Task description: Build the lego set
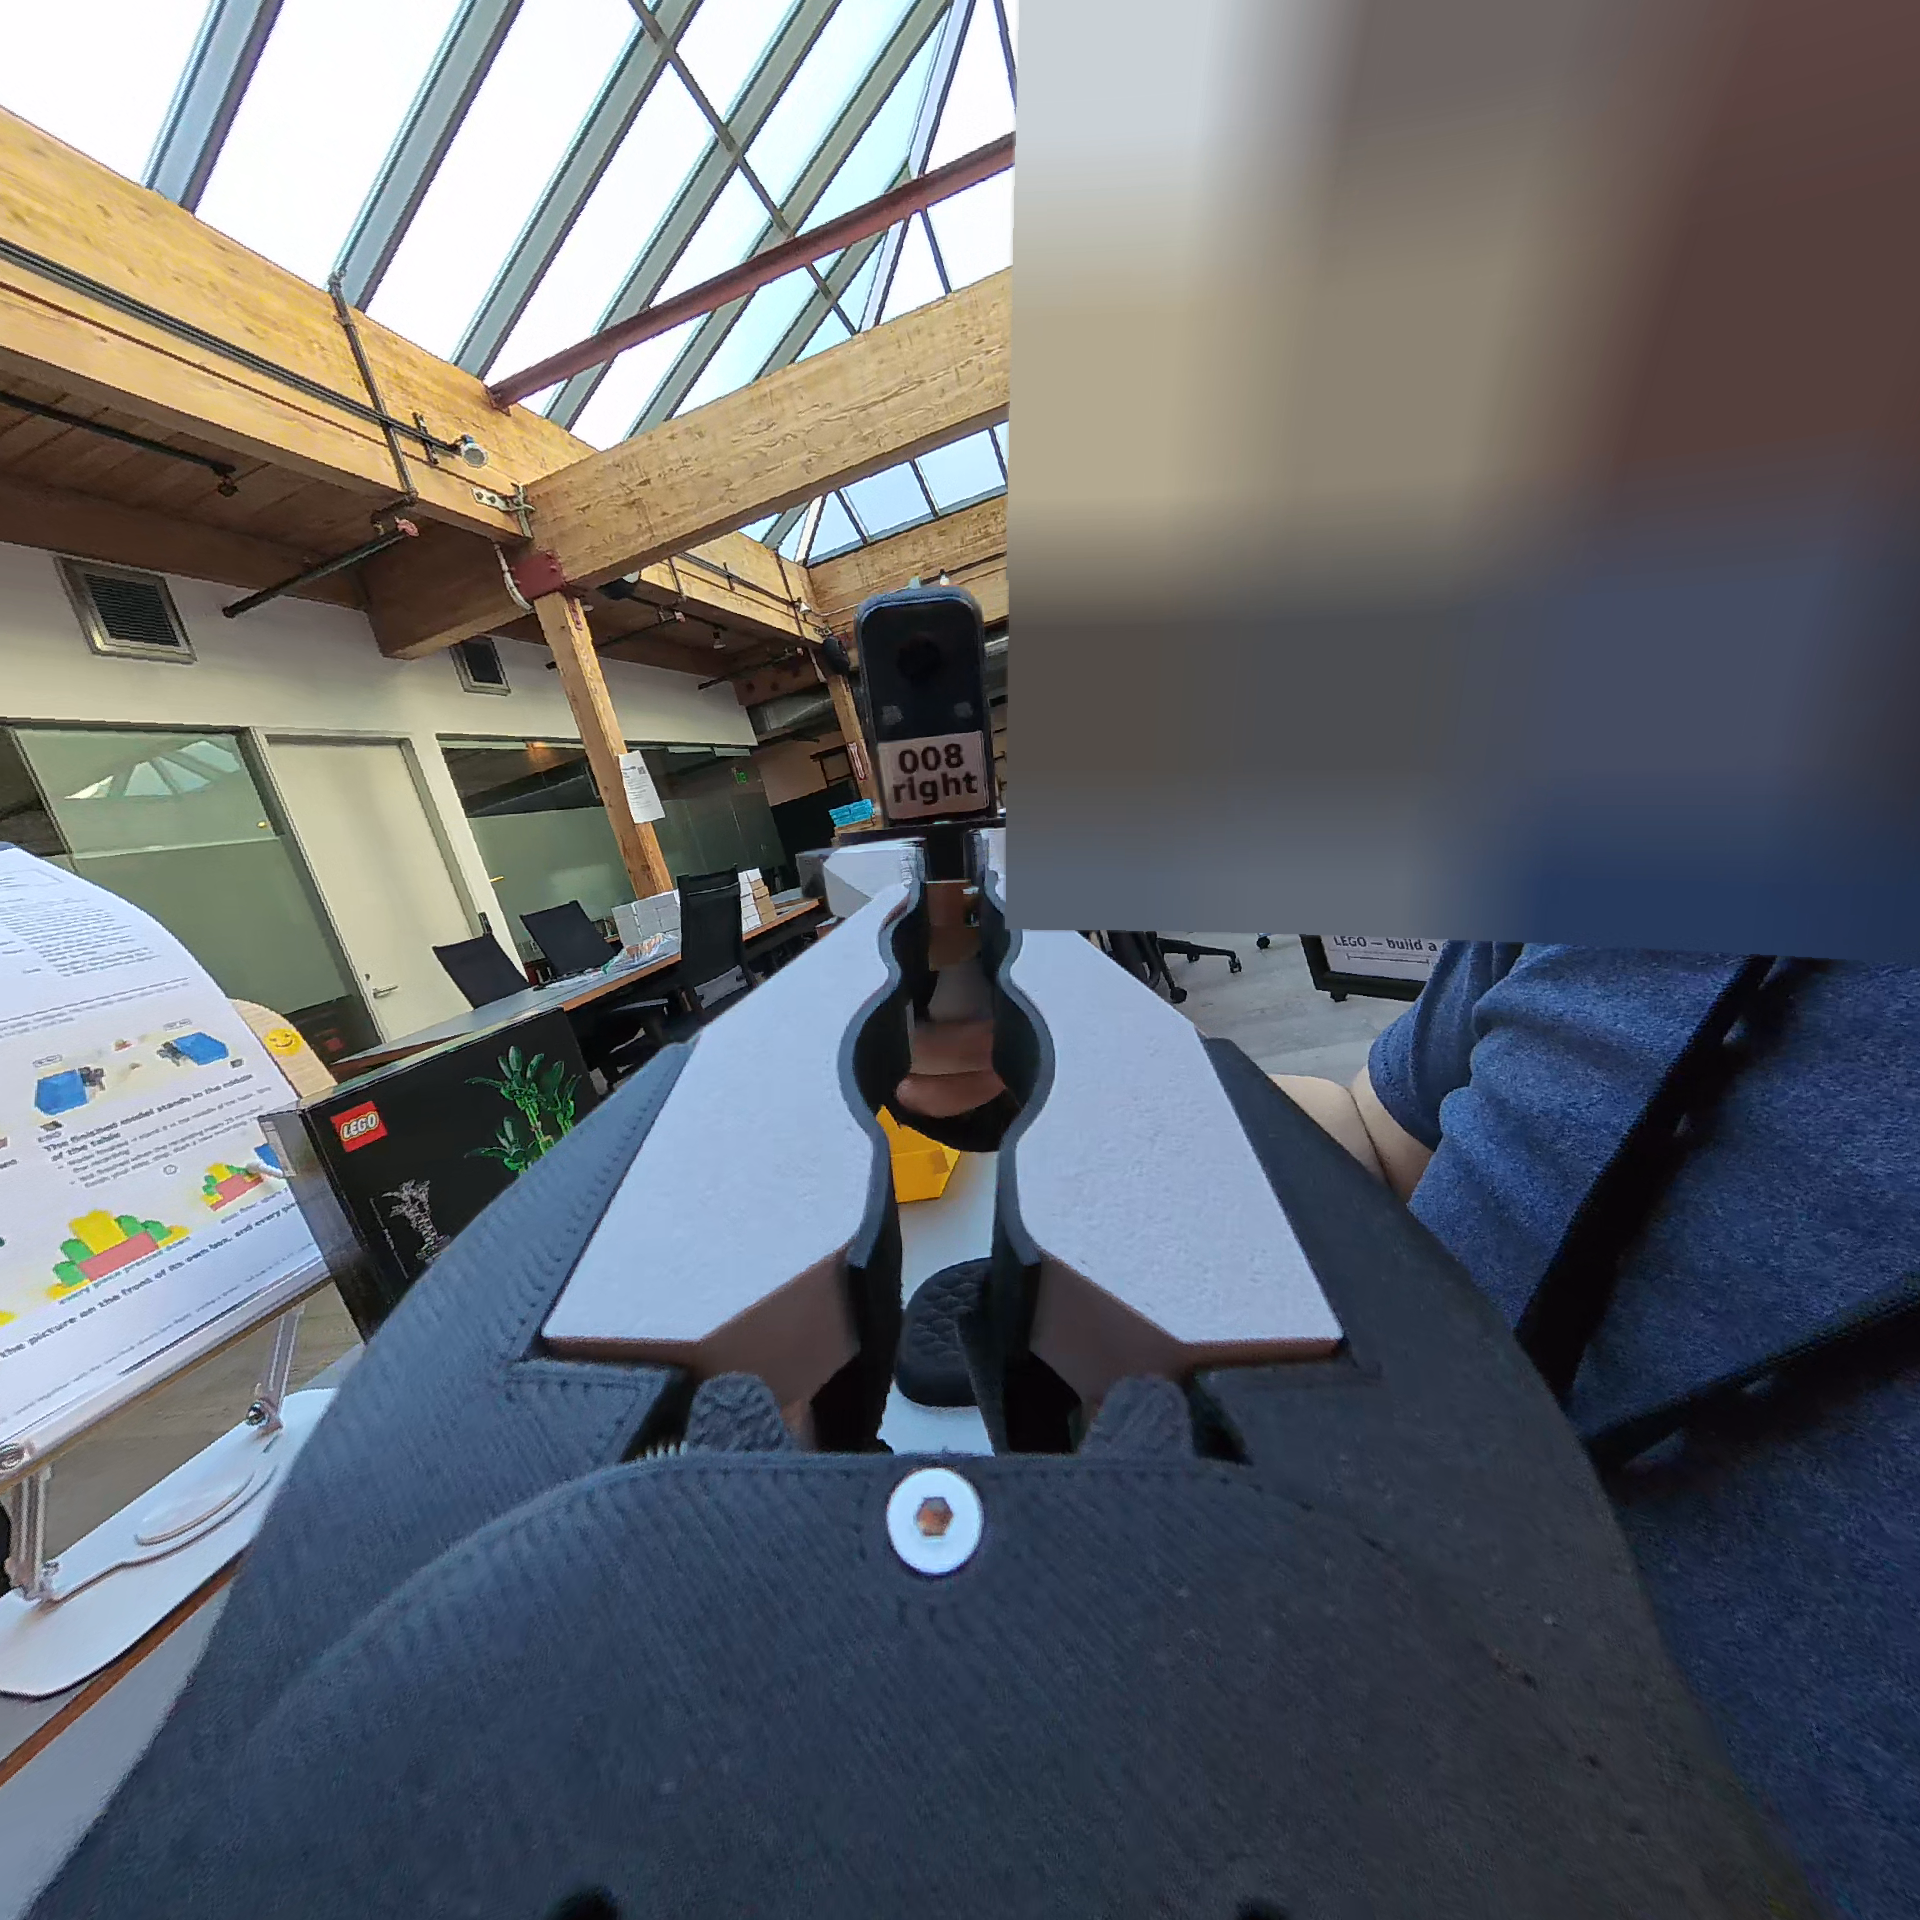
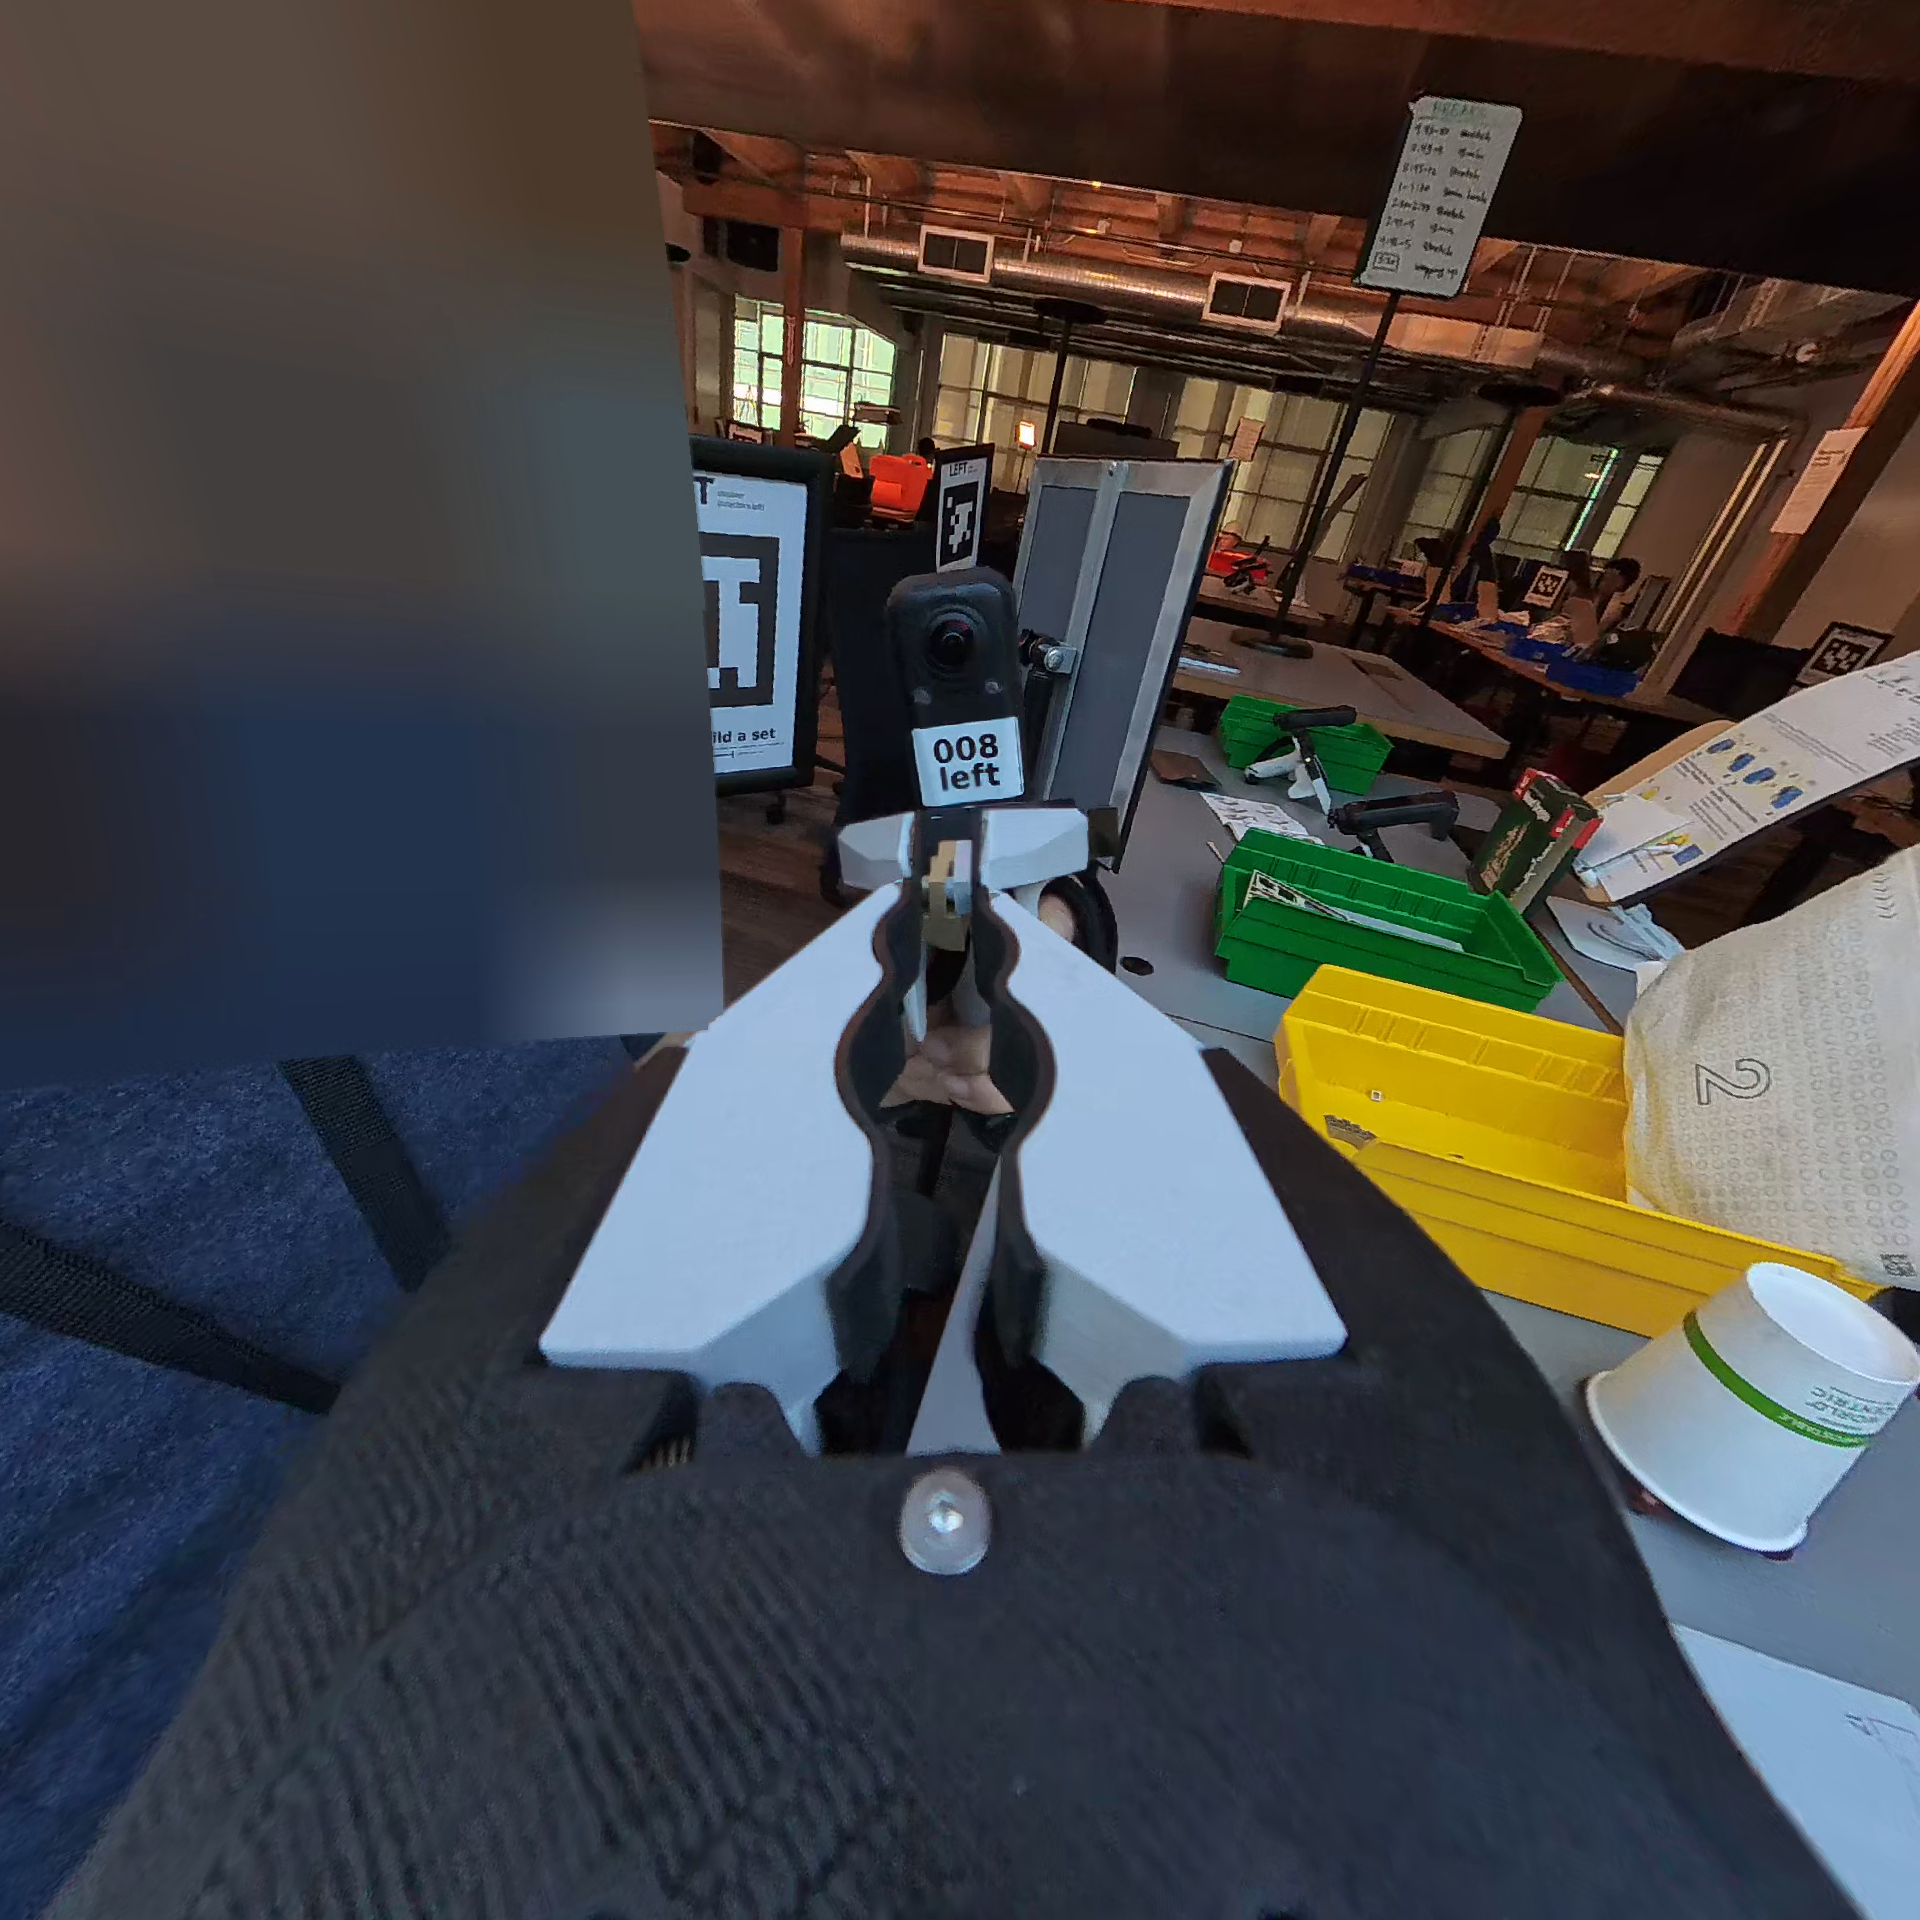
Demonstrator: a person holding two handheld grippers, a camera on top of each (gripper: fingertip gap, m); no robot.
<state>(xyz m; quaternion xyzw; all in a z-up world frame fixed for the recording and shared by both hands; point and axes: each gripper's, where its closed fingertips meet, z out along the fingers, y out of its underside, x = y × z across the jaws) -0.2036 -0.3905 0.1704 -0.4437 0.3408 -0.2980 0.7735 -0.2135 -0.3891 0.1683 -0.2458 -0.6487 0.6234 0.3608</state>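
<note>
You hold both grippers raised and pointed at each other, tip to tip. Your left gripper point(image 1: 948, 904) has its fingers drawn close, a thin gap between them, and at the tips a small piece point(image 1: 951, 920) seems pinched; it is too small and shadowed there to be sure which gripper has it. Your right gripper point(image 2: 948, 914) is likewise nearly closed, and between its tips, meeting the other gripper's tips, sits a small tan and grey lego piece point(image 2: 945, 883); I cannot tell whether the right fingers clamp it or only touch it. Below the left gripper's fingers a yellow bin point(image 1: 914, 1158) rests on the white table point(image 1: 945, 1226). Left of that gripper stand a black lego box point(image 1: 447, 1143) and an instruction sheet point(image 1: 125, 1122) on a stand.
</note>
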